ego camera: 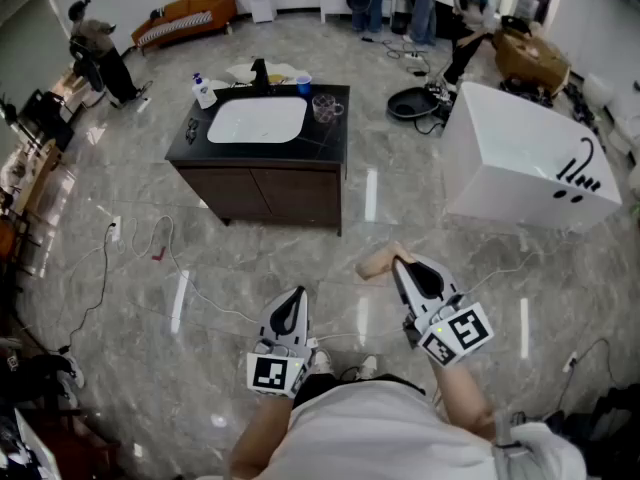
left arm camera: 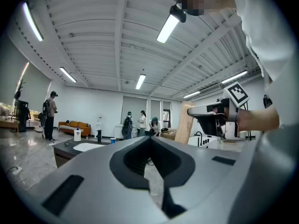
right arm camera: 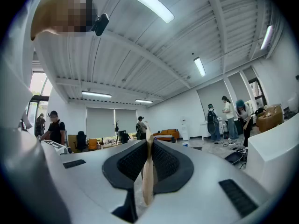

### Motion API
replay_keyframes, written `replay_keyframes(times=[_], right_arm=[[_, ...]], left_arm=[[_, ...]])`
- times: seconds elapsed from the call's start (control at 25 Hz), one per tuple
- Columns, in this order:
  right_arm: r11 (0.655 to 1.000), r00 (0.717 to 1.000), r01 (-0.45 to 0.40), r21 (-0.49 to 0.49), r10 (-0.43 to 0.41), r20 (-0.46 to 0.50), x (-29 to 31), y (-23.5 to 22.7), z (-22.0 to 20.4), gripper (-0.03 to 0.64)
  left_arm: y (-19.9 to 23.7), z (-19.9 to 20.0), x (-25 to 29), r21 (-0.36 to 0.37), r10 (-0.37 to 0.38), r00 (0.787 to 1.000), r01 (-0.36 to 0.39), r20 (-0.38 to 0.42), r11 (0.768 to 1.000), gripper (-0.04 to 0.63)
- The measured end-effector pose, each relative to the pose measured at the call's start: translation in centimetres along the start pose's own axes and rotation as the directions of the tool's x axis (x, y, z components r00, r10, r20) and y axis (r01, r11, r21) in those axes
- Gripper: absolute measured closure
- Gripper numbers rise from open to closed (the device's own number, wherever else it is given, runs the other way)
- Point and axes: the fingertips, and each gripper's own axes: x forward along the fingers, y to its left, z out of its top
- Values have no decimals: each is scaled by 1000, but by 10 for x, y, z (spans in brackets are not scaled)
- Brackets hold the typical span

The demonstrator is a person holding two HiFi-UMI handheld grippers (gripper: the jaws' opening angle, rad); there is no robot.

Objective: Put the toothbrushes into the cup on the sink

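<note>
The right gripper [ego camera: 398,260] is clamped on a flat tan piece [ego camera: 372,264] that sticks out past its tips, edge-on between the pads in the right gripper view; whether it is a toothbrush cannot be told. The left gripper [ego camera: 298,293] has its jaws together with nothing between them. Both are held well apart from the dark countertop [ego camera: 330,140] with its white sink [ego camera: 256,120], where a clear glass cup [ego camera: 327,107] stands near the back right corner and a blue cup [ego camera: 303,84] at the back edge.
</note>
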Motion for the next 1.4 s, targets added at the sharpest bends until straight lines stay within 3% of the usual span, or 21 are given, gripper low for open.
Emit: replay_keyframes(times=[0.48,1.4], right_arm=[[1000,1000,-9,-6,9,-11,7,28,-2,559],[994,995,94,-63,-95,-16,51,43,-4,558]], left_arm=[[17,-1,-17,-15,-1,1000,1,10,1000,594],[75,-16,-6,-75,-74,997,75,27,994,594]])
